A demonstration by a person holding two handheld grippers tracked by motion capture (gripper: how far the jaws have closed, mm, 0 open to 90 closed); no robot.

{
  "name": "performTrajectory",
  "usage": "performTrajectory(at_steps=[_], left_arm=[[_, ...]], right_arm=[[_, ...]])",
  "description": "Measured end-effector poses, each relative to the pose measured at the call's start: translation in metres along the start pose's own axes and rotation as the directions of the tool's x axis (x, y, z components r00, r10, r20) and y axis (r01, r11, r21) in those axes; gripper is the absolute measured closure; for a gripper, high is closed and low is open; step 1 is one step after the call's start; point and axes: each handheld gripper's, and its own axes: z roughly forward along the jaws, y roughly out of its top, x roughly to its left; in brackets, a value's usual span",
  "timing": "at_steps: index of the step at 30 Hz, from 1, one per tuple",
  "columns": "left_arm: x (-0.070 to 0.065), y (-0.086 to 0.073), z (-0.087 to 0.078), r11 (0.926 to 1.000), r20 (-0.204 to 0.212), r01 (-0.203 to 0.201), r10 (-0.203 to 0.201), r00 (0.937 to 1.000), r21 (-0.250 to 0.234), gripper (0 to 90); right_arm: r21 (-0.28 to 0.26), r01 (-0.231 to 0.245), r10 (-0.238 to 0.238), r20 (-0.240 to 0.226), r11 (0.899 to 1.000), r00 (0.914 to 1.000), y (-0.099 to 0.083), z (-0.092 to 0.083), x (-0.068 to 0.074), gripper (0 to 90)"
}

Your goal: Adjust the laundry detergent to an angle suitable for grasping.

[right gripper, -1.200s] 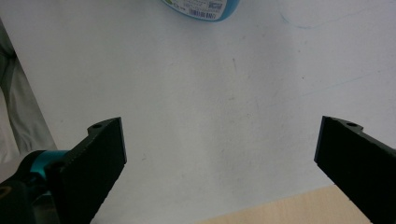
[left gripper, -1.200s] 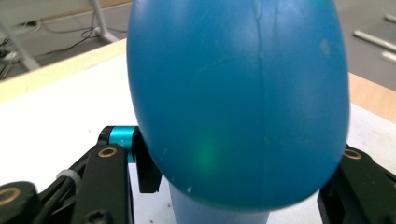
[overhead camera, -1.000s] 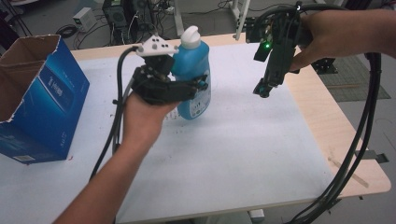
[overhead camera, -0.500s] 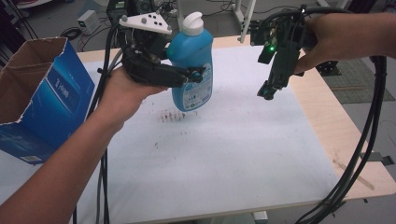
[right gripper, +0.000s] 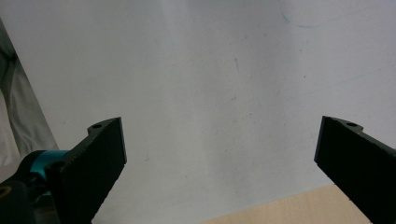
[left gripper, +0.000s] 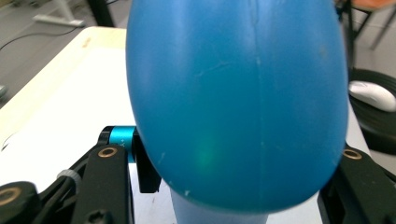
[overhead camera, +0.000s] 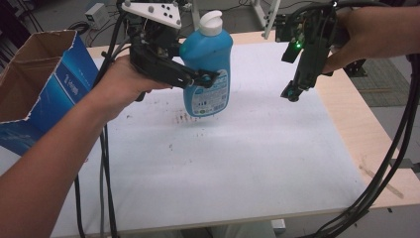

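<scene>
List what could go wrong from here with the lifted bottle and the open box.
1. The left gripper clamps the blue bottle across its smooth, rounded body, clear of the table; it could slip or swing in the jaws.
2. The cardboard box leans at the table's left edge, so a knock from the bottle might push it off.
3. The right gripper hangs open and apart, too far to steady anything.

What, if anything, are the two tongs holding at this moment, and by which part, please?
The left tongs clamp the blue bottle across its body, lifted off the table. The right tongs are open and hold nothing.
</scene>
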Motion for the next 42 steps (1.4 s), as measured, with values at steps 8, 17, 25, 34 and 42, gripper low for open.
performTrajectory(at_steps=[8, 17, 25, 34, 42], left_arm=[[0.005, -0.006, 0.001, 0.9977, 0.104, -0.066, 0.063, 0.9925, 0.02, 43.9], [0.011, -0.014, 0.004, 0.993, 0.189, -0.118, 0.115, 0.9752, 0.005, 44.0], [0.012, -0.021, 0.01, 0.9863, 0.268, -0.165, 0.156, 0.9508, 0.011, 44.2], [0.014, -0.029, 0.014, 0.9805, 0.304, -0.195, 0.18, 0.9356, 0.021, 44.3], [0.011, -0.037, 0.025, 0.9776, 0.349, -0.209, 0.187, 0.9182, 0.025, 44.3]], right_arm=[[0.004, -0.002, 0.002, -0.001, 1.0, 1.0, 0.001, 0.003, 0.0, 1.5], [0.015, -0.007, 0.007, -0.008, 1.0, 0.9999, 0.002, 0.007, -0.001, 1.4], [0.026, -0.014, 0.014, -0.013, 1.0, 0.9998, 0.003, 0.01, -0.002, 1.5], [0.033, -0.013, 0.014, -0.018, 0.999, 0.9997, 0.006, 0.013, -0.003, 1.5], [0.038, -0.024, 0.025, -0.02, 0.999, 0.9995, 0.006, 0.016, -0.004, 1.5]])
